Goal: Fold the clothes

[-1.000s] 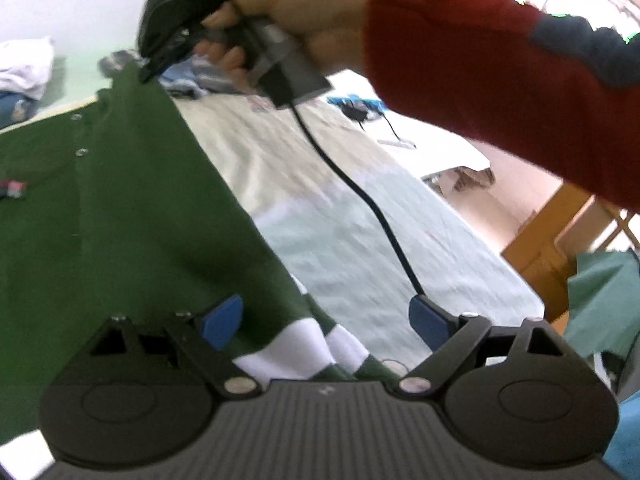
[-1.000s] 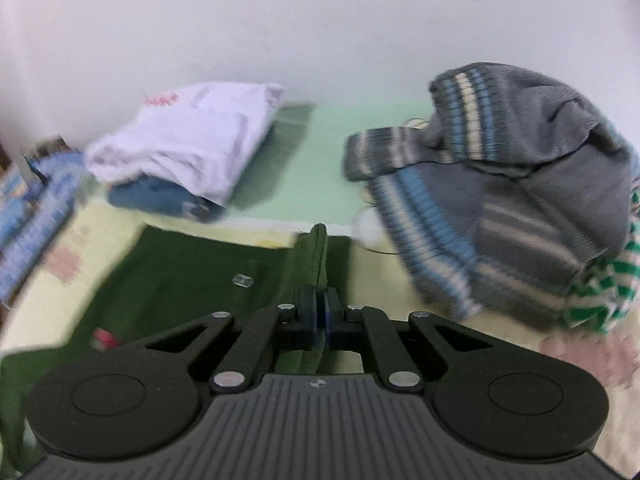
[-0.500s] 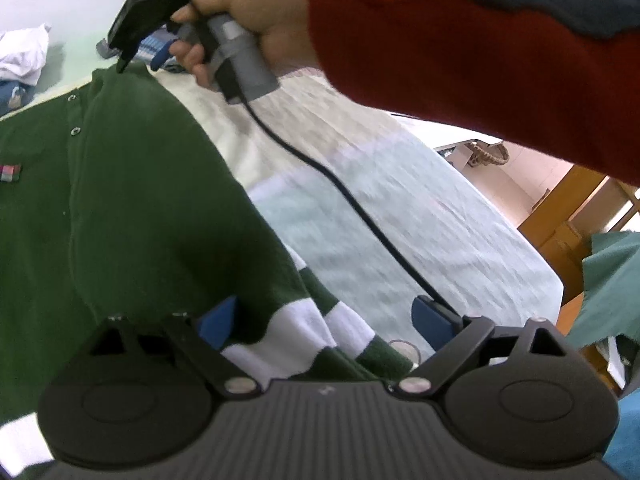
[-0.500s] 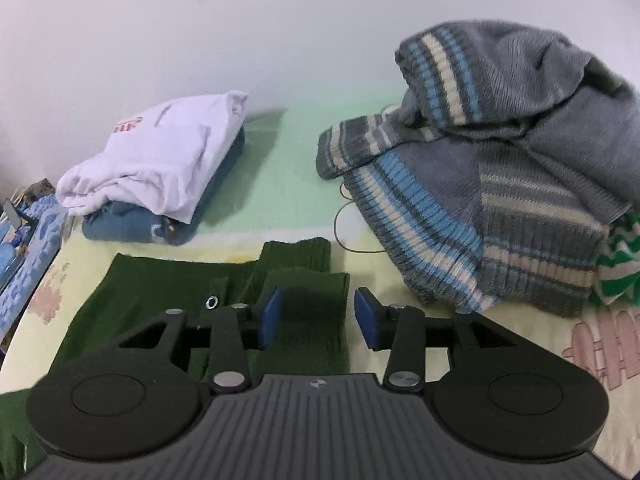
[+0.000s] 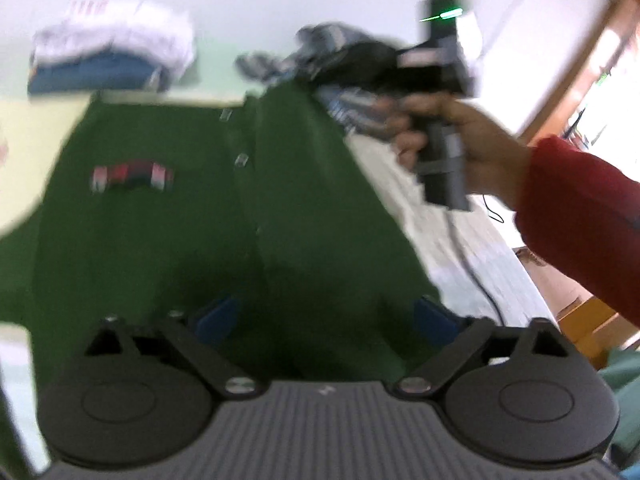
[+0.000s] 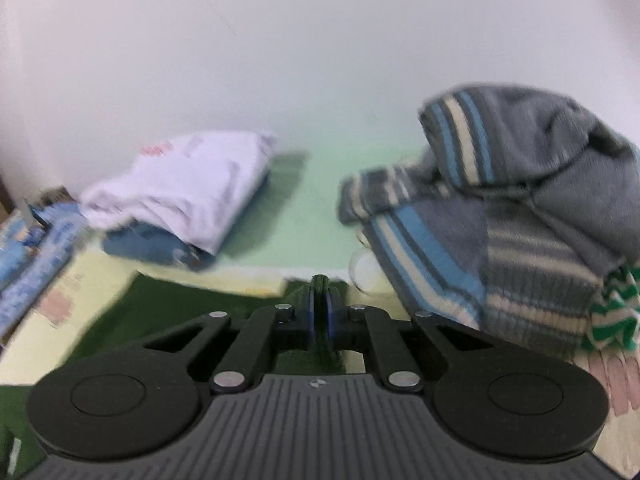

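Cardigan [image 5: 168,240], dark green with a buttoned front and a red chest patch, lies spread on the bed [image 5: 452,240], its right half raised in a long ridge toward the collar. Right tool [image 6: 319,316] has its blue pads squeezed together on a fold of green knit at that collar end; in the left view a hand [image 5: 460,136] in a red sleeve [image 5: 580,220] holds it above the garment's far corner. Left tool [image 5: 324,316] hovers over the hem end with its pads spread wide and only cloth beneath them, nothing gripped

Judging by this, the step in hand is a lengthwise fold of the right side, with only one end held. Next the left tool would need to come down and pinch the hem edge on the same side, so both ends travel together and the panel lands flat across the buttons. The picture is blurred, so where the hem edge sits is unclear

Beyond the collar sit a folded white stack [image 6: 180,184] and a heaped grey striped sweater [image 6: 520,216]
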`<state>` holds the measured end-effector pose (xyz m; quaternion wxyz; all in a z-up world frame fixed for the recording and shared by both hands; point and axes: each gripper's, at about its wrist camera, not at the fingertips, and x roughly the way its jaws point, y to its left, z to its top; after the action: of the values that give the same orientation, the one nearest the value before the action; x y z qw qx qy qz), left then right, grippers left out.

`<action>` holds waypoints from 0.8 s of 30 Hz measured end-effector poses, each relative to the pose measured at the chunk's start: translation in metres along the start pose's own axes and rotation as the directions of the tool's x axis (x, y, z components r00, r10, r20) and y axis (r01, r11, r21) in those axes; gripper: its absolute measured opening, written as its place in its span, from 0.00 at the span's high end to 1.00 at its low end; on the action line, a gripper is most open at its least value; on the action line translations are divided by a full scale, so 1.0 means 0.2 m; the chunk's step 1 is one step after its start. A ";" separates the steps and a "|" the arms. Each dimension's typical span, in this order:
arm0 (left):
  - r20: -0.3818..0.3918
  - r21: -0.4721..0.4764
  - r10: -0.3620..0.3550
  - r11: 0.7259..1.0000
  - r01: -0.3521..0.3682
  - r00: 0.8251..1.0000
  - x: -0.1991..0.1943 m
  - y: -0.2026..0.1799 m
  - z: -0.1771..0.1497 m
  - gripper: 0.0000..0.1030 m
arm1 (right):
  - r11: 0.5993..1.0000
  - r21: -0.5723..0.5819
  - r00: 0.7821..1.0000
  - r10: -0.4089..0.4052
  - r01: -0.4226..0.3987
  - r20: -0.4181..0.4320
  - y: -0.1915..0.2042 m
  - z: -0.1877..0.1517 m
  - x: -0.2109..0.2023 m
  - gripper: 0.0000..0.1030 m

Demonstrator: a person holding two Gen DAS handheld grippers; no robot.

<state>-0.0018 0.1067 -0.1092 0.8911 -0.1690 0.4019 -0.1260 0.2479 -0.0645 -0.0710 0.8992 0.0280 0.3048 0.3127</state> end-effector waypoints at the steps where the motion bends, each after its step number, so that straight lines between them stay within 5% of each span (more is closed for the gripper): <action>1: -0.012 -0.004 -0.006 1.000 0.006 1.000 0.03 0.01 -0.01 0.28 | 1.000 -0.002 1.000 0.019 -0.019 0.017 0.01 0.01 -0.02 0.94; 7: -0.016 0.038 -0.014 0.999 0.014 1.000 0.04 -0.04 -0.06 0.57 | 0.997 -0.023 0.995 0.081 -0.080 0.058 0.05 0.04 0.01 0.94; 9: -0.004 0.036 -0.004 0.999 0.004 1.000 0.01 -0.04 -0.06 0.74 | 0.997 -0.025 0.996 0.075 -0.074 0.041 0.06 0.02 0.06 0.94; 10: 0.006 0.029 -0.002 1.000 0.002 1.000 0.00 -0.04 -0.06 0.92 | 0.997 -0.003 0.995 0.082 -0.082 0.049 0.05 0.01 0.07 0.94; 11: 0.012 0.016 -0.011 1.000 0.010 1.000 -0.02 -0.03 -0.05 0.96 | 0.995 0.024 0.994 0.093 -0.095 0.062 0.04 0.00 0.06 0.94; 15: 0.033 -0.010 -0.025 1.000 0.025 0.999 -0.08 -0.03 -0.06 0.96 | 0.992 0.085 0.993 0.086 -0.093 0.082 0.00 -0.01 0.08 0.94; 21: -0.023 -0.004 0.020 1.000 -0.020 1.000 -0.02 -0.02 -0.07 0.87 | 0.991 -0.060 0.993 -0.121 0.121 -0.005 0.03 -0.10 0.20 0.92; 24: -0.024 -0.001 0.035 0.999 -0.035 0.999 -0.01 -0.01 -0.05 0.82 | 0.995 0.019 0.995 -0.096 0.096 -0.019 -0.03 -0.10 0.15 0.83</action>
<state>-0.0110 0.1035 -0.1136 0.8882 -0.1609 0.4155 -0.1123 0.2579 -0.0544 -0.1033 0.9101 0.0197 0.3171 0.2662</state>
